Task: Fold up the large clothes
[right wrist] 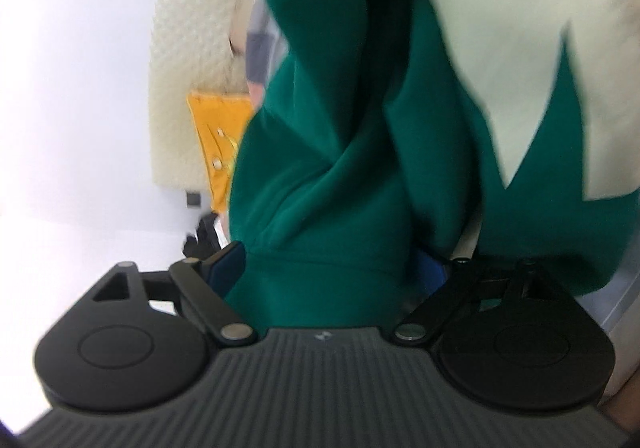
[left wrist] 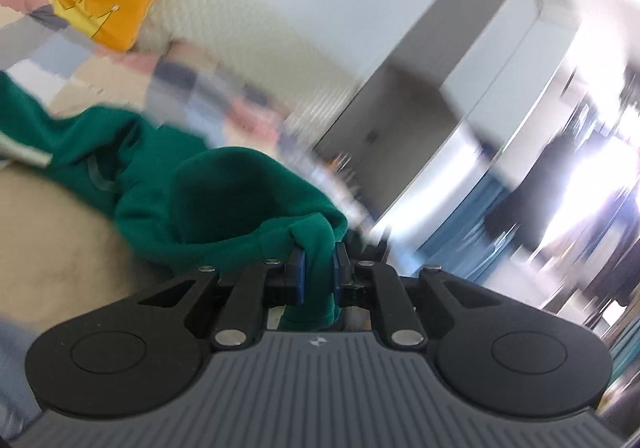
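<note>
A large green garment (left wrist: pixel 160 199) with a pale panel (right wrist: pixel 500 27) is the clothing here. In the left wrist view it trails from the beige bed surface (left wrist: pixel 60 228) up to my left gripper (left wrist: pixel 320 272), which is shut on a narrow fold of the green cloth between its blue pads (left wrist: pixel 298 276). In the right wrist view a thick bunch of the green garment (right wrist: pixel 328 167) hangs close in front and fills the gap of my right gripper (right wrist: pixel 328 270). Its jaws stand wide, and the blue pads (right wrist: pixel 230 268) sit at the sides of the bunch without squeezing it.
A yellow cushion (left wrist: pixel 100 15) with a crown print leans on a cream quilted headboard (left wrist: pixel 192 7). A patchwork blanket (left wrist: pixel 80 59) lies behind the garment. A grey wardrobe (left wrist: pixel 420 87) and a bright window area (left wrist: pixel 580 187) are to the right, blurred.
</note>
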### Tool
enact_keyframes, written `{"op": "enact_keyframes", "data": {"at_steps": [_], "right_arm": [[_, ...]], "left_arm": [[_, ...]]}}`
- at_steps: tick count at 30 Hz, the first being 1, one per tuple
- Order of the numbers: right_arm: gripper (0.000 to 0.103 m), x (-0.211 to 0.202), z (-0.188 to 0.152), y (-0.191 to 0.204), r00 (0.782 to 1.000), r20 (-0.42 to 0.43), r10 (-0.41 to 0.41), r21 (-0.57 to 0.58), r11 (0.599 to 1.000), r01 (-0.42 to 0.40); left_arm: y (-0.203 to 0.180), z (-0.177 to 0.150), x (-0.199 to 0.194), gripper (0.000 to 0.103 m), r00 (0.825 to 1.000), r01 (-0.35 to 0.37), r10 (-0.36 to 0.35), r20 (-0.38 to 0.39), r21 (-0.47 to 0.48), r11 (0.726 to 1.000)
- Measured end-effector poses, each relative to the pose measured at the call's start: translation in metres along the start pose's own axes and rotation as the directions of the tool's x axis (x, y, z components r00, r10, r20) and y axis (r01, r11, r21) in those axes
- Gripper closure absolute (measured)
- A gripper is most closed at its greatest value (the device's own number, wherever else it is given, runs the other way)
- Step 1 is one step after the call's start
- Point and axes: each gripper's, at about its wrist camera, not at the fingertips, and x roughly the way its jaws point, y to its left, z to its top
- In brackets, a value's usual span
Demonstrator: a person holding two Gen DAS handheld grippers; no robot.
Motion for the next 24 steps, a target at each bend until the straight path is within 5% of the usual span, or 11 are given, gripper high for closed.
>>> {"op": "enact_keyframes", "data": {"at_steps": [3, 7, 10, 12, 16, 24], "right_arm": [[0.017, 0.012, -0.002, -0.003, 0.997, -0.023, -0.070, -0.005, 0.998, 0.070], [0.067, 0.006, 0.002, 0.000, 0.994, 0.011, -0.109, -0.041, 0.993, 0.109], [0.082, 0.003, -0.001, 0.010, 0.996, 0.042, -0.083, -0.087, 0.992, 0.086], [0.084, -0.004, -0.003, 0.020, 0.997, 0.063, -0.050, -0.140, 0.988, 0.059], [0.085, -0.013, 0.000, 0.033, 0.996, 0.084, 0.000, -0.204, 0.979, 0.017], [0.085, -0.016, 0.003, 0.033, 0.996, 0.087, 0.004, -0.233, 0.972, 0.016]], "left_arm": [[0.002, -0.025, 0.006, 0.088, 0.994, -0.068, 0.070, -0.085, 0.028, 0.997], [0.018, -0.039, 0.013, 0.084, 0.972, -0.131, 0.131, -0.197, 0.014, 0.991], [0.032, -0.043, 0.012, 0.063, 0.952, -0.155, 0.149, -0.269, 0.000, 0.988], [0.049, -0.039, 0.015, 0.049, 0.944, -0.142, 0.120, -0.308, -0.051, 0.989], [0.072, -0.034, 0.003, 0.042, 0.941, -0.165, 0.123, -0.316, -0.110, 0.980], [0.090, 0.032, -0.017, 0.030, 0.971, -0.155, 0.121, -0.208, -0.158, 0.975]]}}
